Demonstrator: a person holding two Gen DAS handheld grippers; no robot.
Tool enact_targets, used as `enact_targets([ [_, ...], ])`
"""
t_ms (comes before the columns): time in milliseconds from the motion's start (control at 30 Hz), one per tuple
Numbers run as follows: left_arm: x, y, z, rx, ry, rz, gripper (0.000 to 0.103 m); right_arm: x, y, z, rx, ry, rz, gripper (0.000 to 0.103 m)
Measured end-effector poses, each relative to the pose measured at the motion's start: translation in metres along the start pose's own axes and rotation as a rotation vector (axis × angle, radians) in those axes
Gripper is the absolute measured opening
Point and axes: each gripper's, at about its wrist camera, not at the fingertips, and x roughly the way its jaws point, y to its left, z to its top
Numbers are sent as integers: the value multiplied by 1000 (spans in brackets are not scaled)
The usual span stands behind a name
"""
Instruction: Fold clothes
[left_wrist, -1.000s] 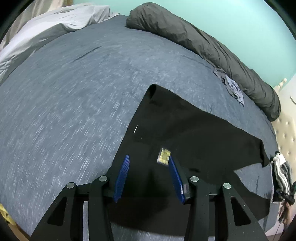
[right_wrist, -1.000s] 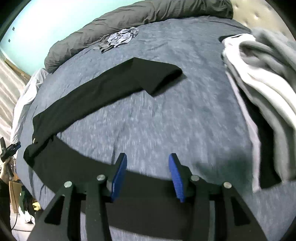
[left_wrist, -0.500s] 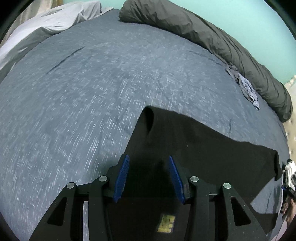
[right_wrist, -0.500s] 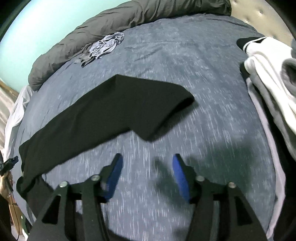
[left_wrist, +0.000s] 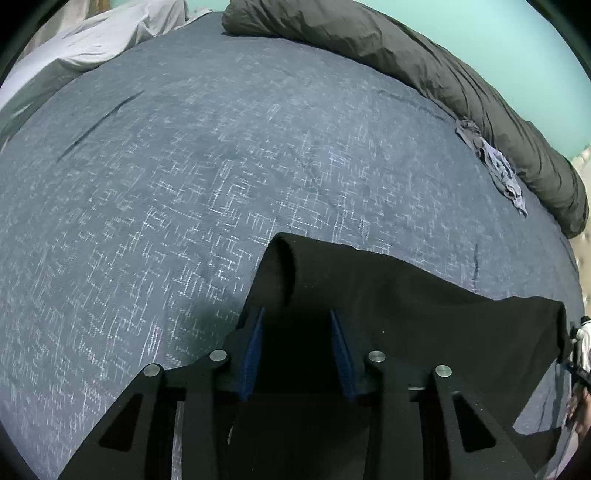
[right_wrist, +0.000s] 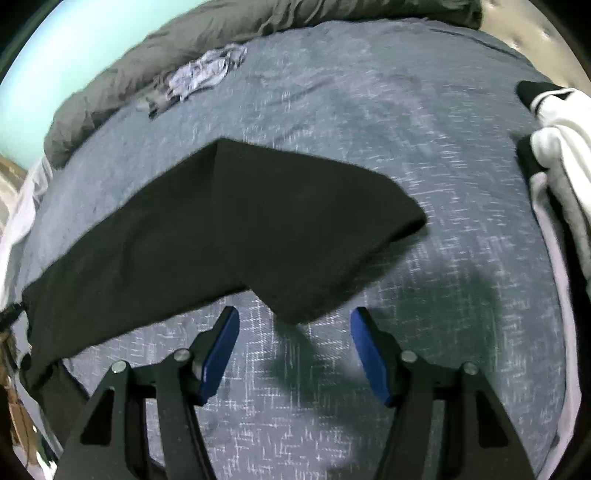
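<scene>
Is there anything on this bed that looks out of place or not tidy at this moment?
Yes. A small crumpled grey-lilac garment lies apart from the work, against the rolled dark duvet at the far edge. An unfolded pile of white and grey clothes sits at the right. The black garment lies mostly flat, with no visible damage.

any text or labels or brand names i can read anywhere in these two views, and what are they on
None can be read in either view.
black garment: plain, no print or tag showing.
grey bedspread: only a woven fleck pattern, no lettering.
white and grey clothes pile: no readable marking.
small crumpled grey garment: too blurred to tell.
left gripper and right gripper: no markings seen.
</scene>
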Motion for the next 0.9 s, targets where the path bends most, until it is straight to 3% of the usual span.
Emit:
enact_targets([
  [67,-1,0,2,5,-8,2,14,8,-1,3,17,16,13,63],
  [100,-1,0,3,7,-12,2,13,11,-3,5,33,14,34,62],
  [200,-3,0,7,6,-21,2,8,11,-4,10,25,1,36,19],
  [267,-3,0,9,2,-25,1,5,6,-3,18,17,-18,43,6],
  [300,-4,0,10,-1,-27,0,5,1,-1,22,12,-38,52,5],
  [500,-6,2,17,-13,-41,-3,4,-46,-14,71,64,-211,-11,4],
  [667,-7,3,22,-20,-49,-3,4,-64,-49,113,196,-275,-68,7],
  [767,-4,3,22,-15,-45,2,4,-62,-59,122,231,-257,-118,23],
  [833,-2,4,21,-14,-41,4,4,-66,-62,120,217,-288,-143,57],
  [900,0,5,20,-16,-38,4,4,-61,-67,112,211,-285,-115,60],
])
